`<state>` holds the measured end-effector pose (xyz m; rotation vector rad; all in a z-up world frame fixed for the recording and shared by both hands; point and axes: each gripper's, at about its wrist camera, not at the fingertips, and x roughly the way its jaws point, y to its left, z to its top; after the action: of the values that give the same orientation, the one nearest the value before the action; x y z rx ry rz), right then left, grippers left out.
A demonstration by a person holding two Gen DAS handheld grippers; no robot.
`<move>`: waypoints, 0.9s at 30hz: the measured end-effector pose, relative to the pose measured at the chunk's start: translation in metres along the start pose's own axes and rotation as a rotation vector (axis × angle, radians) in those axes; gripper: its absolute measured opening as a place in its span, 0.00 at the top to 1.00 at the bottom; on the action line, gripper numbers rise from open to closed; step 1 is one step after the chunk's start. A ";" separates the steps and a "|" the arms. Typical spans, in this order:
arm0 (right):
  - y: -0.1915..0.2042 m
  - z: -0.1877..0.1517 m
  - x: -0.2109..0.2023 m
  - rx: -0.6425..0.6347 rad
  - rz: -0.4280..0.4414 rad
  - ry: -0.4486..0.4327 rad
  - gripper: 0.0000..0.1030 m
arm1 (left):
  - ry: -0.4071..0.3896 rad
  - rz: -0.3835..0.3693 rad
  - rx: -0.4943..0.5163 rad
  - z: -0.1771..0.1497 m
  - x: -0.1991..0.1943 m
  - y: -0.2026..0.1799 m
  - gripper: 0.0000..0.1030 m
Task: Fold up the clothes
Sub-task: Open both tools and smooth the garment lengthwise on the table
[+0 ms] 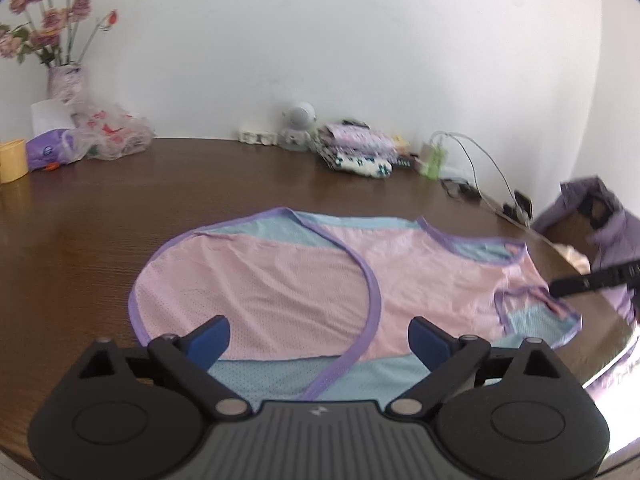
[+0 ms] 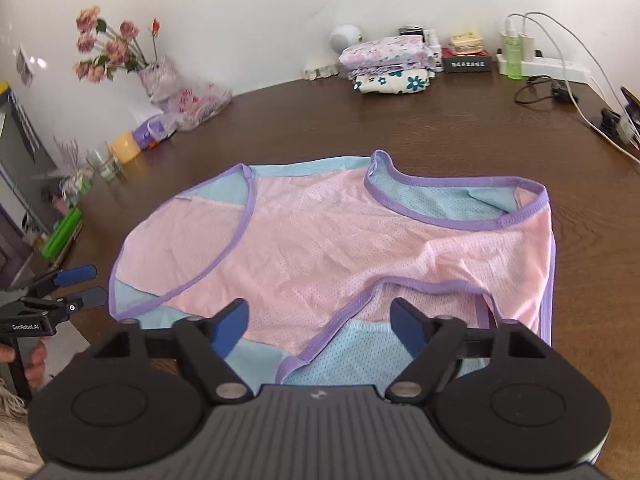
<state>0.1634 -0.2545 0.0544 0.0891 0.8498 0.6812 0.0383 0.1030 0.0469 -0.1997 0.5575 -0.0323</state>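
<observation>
We record a dark brown wooden table [image 2: 440,128] running back to a white wall [image 2: 280,0]. On the near half of the table lies the garment [image 2: 320,240], a pink mesh top with light blue panels and purple binding, spread mostly flat with some wrinkles. Its left side is folded over the middle, so a purple-bound edge [image 1: 370,280] curves across the pink from far to near. The near right corner is turned up, showing blue lining [image 2: 352,356].

The left gripper [image 1: 319,338] hovers over the near edge of the garment, its blue-padded fingers [image 1: 212,340] spread wide with nothing between them. In the right wrist view we see it again at the table's left edge [image 2: 82,286], held by a hand [image 2: 34,360]. The right gripper [image 2: 320,326] sits over the near right part of the garment, fingers [image 2: 236,324] likewise spread apart and gripping nothing; whether the pads touch the cloth we cannot tell.

Along the far edge: a stack of folded floral clothes [image 2: 390,66] near the middle, a vase of pink flowers [image 2: 154,74] at far left with a crumpled plastic bag [image 2: 200,102] beside it, a white power strip [image 2: 554,68] with cables at far right, a green bottle [image 2: 514,54] just beside it, and a small yellow cup [image 2: 125,146] on the left.
</observation>
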 end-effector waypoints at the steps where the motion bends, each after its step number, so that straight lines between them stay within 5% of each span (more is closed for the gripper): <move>1: -0.001 -0.007 -0.006 0.020 -0.007 -0.013 0.16 | -0.006 0.000 -0.027 -0.001 -0.001 -0.001 0.07; 4: 0.003 -0.024 -0.015 0.040 -0.084 -0.050 0.00 | 0.004 -0.009 -0.078 -0.003 0.001 -0.005 0.05; 12: 0.020 -0.051 -0.012 -0.021 -0.262 -0.113 0.00 | 0.059 0.014 -0.031 -0.012 0.003 -0.012 0.05; 16: 0.026 -0.056 -0.012 -0.119 -0.249 -0.078 0.00 | 0.088 0.019 0.046 -0.018 -0.001 -0.011 0.07; 22: 0.036 -0.057 -0.012 -0.296 -0.265 0.008 0.02 | 0.159 0.011 0.249 -0.025 -0.005 -0.015 0.35; 24: 0.041 -0.057 -0.012 -0.385 -0.266 0.035 0.16 | 0.198 -0.010 0.330 -0.027 -0.003 -0.018 0.55; 27: 0.050 -0.055 -0.006 -0.500 -0.208 0.091 0.42 | 0.246 -0.044 0.461 -0.028 0.002 -0.025 0.67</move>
<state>0.0955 -0.2294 0.0384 -0.4763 0.7414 0.6865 0.0255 0.0735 0.0273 0.2446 0.7741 -0.2281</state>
